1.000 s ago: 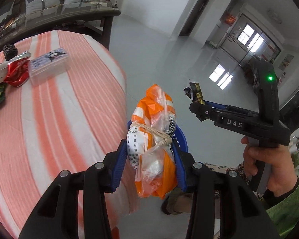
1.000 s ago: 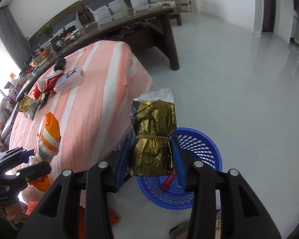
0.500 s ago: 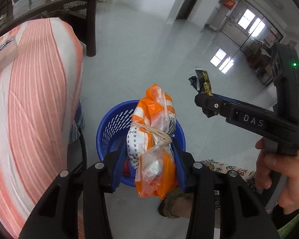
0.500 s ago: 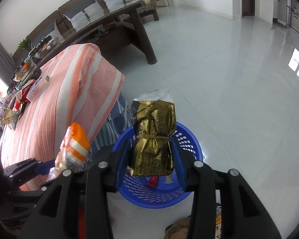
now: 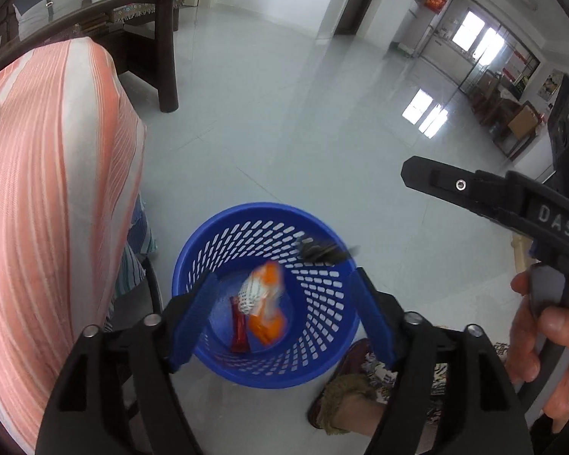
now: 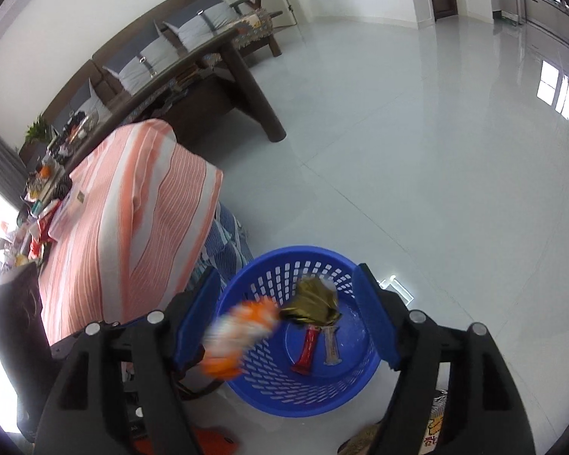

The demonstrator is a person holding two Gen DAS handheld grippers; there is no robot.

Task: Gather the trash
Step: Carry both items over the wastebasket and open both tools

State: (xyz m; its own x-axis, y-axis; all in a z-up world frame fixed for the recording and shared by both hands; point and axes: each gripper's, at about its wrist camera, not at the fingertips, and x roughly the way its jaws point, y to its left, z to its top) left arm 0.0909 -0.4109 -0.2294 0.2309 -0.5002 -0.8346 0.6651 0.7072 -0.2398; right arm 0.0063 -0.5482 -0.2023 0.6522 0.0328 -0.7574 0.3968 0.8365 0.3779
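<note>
Two grippers are held tilted steeply down over a blue basket (image 5: 315, 341) that stands on the pale tiled floor (image 5: 284, 113), just beside the bench with its orange-and-white striped cloth (image 5: 49, 197). The left gripper (image 5: 284, 314) has just been opening, and its jaws are spread wide with nothing between them; the same holds for the right gripper (image 6: 286, 313). The orange-and-white wrapper bundle (image 5: 263, 295) is blurred and loose over the basket's inside, and the gold wrapper bundle (image 6: 315, 303) is likewise free of the jaws, at the level of the basket's rim. Only the left wrist view shows the person's right hand (image 5: 550, 345) wrapped round the other gripper's handle, and a slippered foot (image 5: 345, 398) beside the basket. Only the right wrist view shows the far clutter on the bench. A red wrapper (image 6: 307, 349) and a pale wrapper (image 6: 332, 345) lie on the basket's bottom
</note>
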